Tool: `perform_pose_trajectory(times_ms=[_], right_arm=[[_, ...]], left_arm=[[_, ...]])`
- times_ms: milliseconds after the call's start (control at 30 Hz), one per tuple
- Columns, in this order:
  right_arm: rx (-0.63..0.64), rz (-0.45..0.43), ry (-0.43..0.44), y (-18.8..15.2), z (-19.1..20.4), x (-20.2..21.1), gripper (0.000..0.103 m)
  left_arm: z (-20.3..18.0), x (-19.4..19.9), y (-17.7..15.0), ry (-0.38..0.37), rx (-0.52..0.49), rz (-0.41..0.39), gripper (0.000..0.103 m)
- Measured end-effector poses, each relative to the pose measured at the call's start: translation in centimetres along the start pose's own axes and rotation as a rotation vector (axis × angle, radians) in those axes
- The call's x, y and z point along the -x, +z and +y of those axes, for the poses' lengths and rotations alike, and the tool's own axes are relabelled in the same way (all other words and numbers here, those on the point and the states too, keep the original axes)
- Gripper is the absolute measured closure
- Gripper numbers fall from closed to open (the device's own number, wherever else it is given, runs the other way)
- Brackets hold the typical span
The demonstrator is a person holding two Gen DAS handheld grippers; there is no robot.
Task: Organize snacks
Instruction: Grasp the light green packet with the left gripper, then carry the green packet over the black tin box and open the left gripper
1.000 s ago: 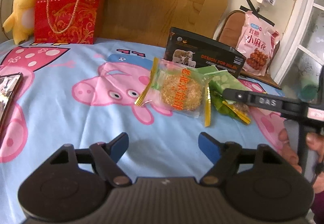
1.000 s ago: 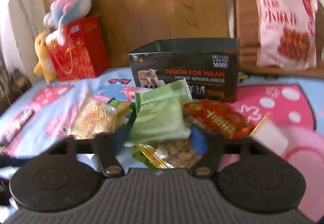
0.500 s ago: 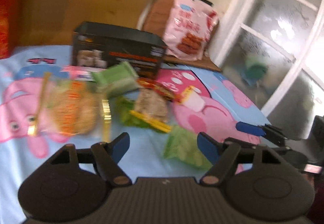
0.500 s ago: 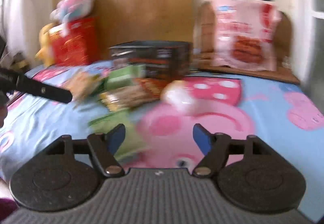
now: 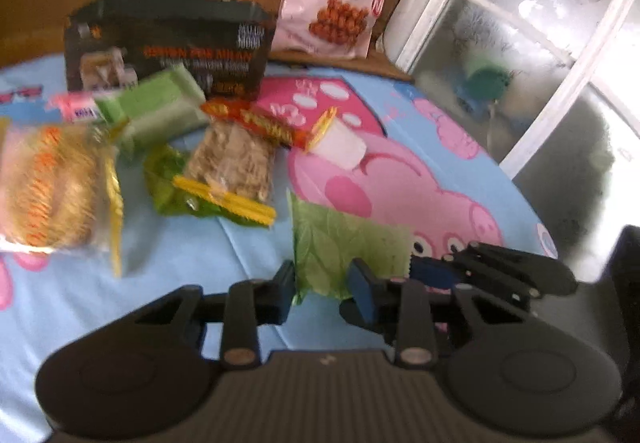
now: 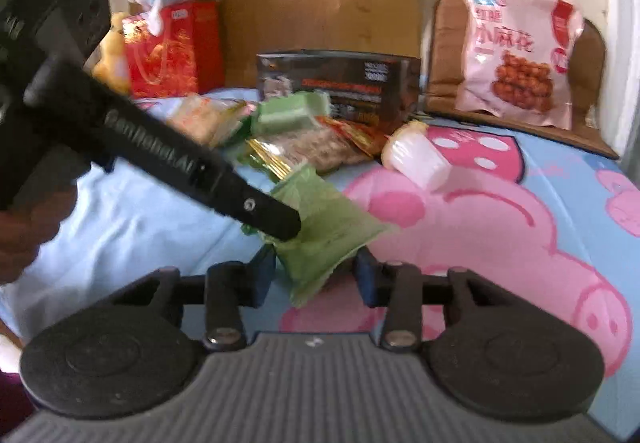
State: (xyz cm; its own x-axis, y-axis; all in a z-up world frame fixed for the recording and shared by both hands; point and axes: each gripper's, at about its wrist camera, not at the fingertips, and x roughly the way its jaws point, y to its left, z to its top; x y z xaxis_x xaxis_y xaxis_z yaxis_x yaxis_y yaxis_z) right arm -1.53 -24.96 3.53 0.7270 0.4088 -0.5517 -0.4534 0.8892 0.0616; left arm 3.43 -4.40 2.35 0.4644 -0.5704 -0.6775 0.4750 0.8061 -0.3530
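Observation:
A flat green snack packet (image 5: 348, 243) lies on the cartoon-pig tablecloth (image 5: 400, 179), apart from the snack pile. My left gripper (image 5: 324, 291) has the packet's near left corner between its fingers; its jaws are closing and the pads press on it. In the right wrist view the left gripper (image 6: 276, 219) reaches in from the upper left onto the same green packet (image 6: 328, 227). My right gripper (image 6: 316, 275) straddles the packet's near end, jaws closing, with no clear pressing. The right gripper (image 5: 432, 271) also shows beside the packet in the left wrist view.
Behind stand an open black box (image 5: 168, 43) and a pink bag (image 5: 336, 3) on a chair. The pile holds a round cake packet (image 5: 52, 191), an oat bar (image 5: 236, 163), a red packet (image 5: 264, 123) and a white cup (image 5: 340, 145). A red gift bag (image 6: 168, 55) stands far left.
Both grippers have come in on the green packet from either side. Both pairs of jaws have narrowed from wide to close around it. The left view has swung right, away from the pile.

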Motion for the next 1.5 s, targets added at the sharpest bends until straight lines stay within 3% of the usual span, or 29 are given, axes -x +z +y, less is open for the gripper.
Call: perform_pose_trajectory(times_ms=[167, 300, 400, 533, 600, 667, 733, 800, 833, 900, 933, 1000, 1033, 1100, 1200, 1333, 1433, 1500], right_arm=[[0.032, -0.088, 0.039, 2.6, 0.4, 0.6, 0.058], [0.097, -0.170, 0.048, 7.7, -0.2, -1.2, 0.058], [0.093, -0.193, 0.068, 11.5, -1.8, -4.5, 0.058], [0.059, -0.160, 0.074, 15.8, -4.0, -10.5, 0.055], [0.057, -0.136, 0.037, 16.8, -4.8, -12.9, 0.046], [0.019, -0.127, -0.038, 17.4, -5.9, -14.1, 0.043], [-0.088, -0.148, -0.040, 17.5, -8.0, -13.4, 0.044], [-0.204, -0.139, -0.030, 16.9, -10.1, -12.5, 0.043], [-0.255, -0.117, -0.024, 16.5, -11.0, -12.3, 0.043], [-0.329, -0.075, 0.021, 15.6, -12.0, -12.3, 0.043], [-0.359, -0.054, 0.057, 15.0, -12.2, -12.4, 0.043], [-0.373, -0.022, 0.114, 14.1, -11.9, -12.8, 0.044], [-0.365, -0.010, 0.125, 14.0, -11.7, -13.2, 0.043], [-0.315, -0.008, 0.084, 13.9, -10.9, -13.6, 0.044], [-0.329, -0.027, 0.069, 14.5, -11.5, -14.1, 0.044], [-0.387, -0.058, 0.008, 15.2, -13.0, -14.1, 0.044], [-0.437, -0.125, 0.019, 14.3, -13.0, -11.0, 0.044], [-0.444, -0.123, 0.067, 13.2, -12.2, -9.7, 0.043]], left_arm=[[0.0, 3.6, 3.0, 0.019, -0.013, -0.126, 0.073], [1.6, 4.9, 7.9, 0.061, -0.006, -0.215, 0.073], [4.1, 4.0, 12.3, 0.099, 0.024, -0.255, 0.073], [7.5, 0.6, 17.0, 0.169, 0.067, -0.256, 0.072], [9.2, -0.8, 18.1, 0.195, 0.099, -0.235, 0.069], [10.9, -0.5, 18.0, 0.235, 0.125, -0.265, 0.069], [12.8, 0.8, 17.6, 0.292, 0.161, -0.334, 0.061], [15.0, 0.8, 17.4, 0.385, 0.218, -0.324, 0.059], [16.2, 0.4, 17.3, 0.397, 0.247, -0.296, 0.062], [17.8, -0.6, 16.8, 0.362, 0.299, -0.241, 0.063], [18.2, -1.1, 16.6, 0.340, 0.309, -0.219, 0.069], [17.8, -1.9, 16.2, 0.314, 0.292, -0.205, 0.071], [17.1, -2.0, 16.1, 0.341, 0.269, -0.211, 0.071], [16.0, -2.3, 16.2, 0.368, 0.252, -0.204, 0.071], [15.1, -2.5, 15.8, 0.347, 0.266, -0.205, 0.069], [15.0, -0.2, 14.6, 0.373, 0.277, -0.250, 0.048], [15.2, 1.6, 12.6, 0.395, 0.279, -0.308, 0.040], [15.8, 1.6, 11.6, 0.399, 0.305, -0.299, 0.039]])
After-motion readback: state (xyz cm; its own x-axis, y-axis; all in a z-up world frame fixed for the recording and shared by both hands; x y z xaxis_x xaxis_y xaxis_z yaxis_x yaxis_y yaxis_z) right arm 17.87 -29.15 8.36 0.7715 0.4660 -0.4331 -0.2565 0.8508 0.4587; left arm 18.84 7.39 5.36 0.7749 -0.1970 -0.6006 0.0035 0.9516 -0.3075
